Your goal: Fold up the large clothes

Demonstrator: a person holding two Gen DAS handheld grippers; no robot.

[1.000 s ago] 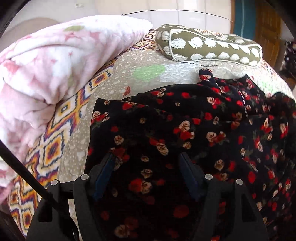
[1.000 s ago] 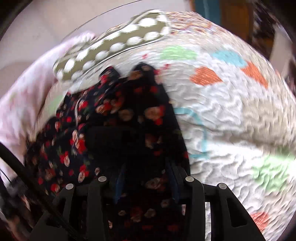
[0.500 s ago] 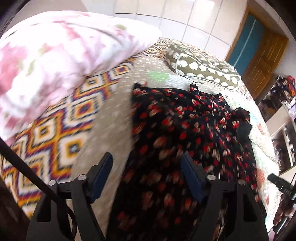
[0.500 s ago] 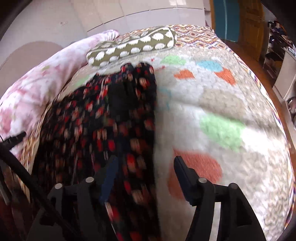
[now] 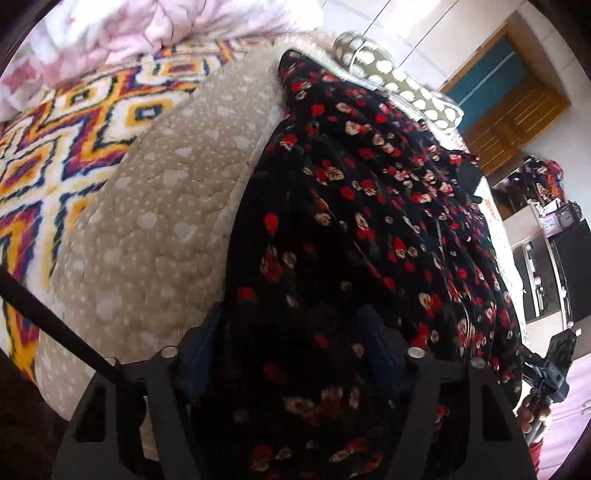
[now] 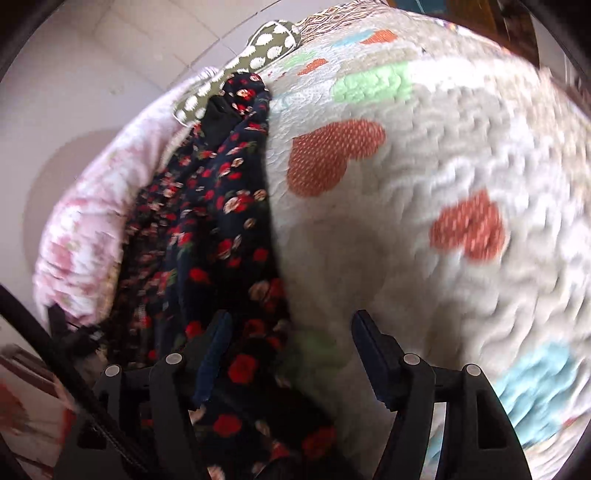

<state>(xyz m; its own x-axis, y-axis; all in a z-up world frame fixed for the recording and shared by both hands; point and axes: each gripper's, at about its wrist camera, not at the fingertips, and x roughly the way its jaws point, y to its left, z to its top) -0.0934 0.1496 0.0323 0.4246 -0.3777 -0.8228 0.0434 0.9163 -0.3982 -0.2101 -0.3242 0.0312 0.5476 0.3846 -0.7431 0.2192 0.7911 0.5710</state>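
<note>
A large black garment with red and cream flowers (image 5: 369, 206) lies lengthwise on the quilted bed cover. In the left wrist view my left gripper (image 5: 291, 332) is open, its jaws wide apart over the near end of the garment, close to its left edge. In the right wrist view the garment (image 6: 221, 221) runs along the left side. My right gripper (image 6: 290, 339) is open and straddles the garment's right edge, left finger over the fabric, right finger (image 6: 373, 347) over the bare quilt. Neither gripper holds cloth.
A quilt with coloured hearts (image 6: 424, 166) covers the bed. A green pillow with white dots (image 5: 399, 85) lies at the far end. A pink blanket (image 5: 129, 26) and a zigzag patterned cover (image 5: 55, 122) lie to the left. Door and shelves stand at the right.
Both grippers have pulled back from the far end of the garment to its near end. The right gripper went from shut on the fabric to open.
</note>
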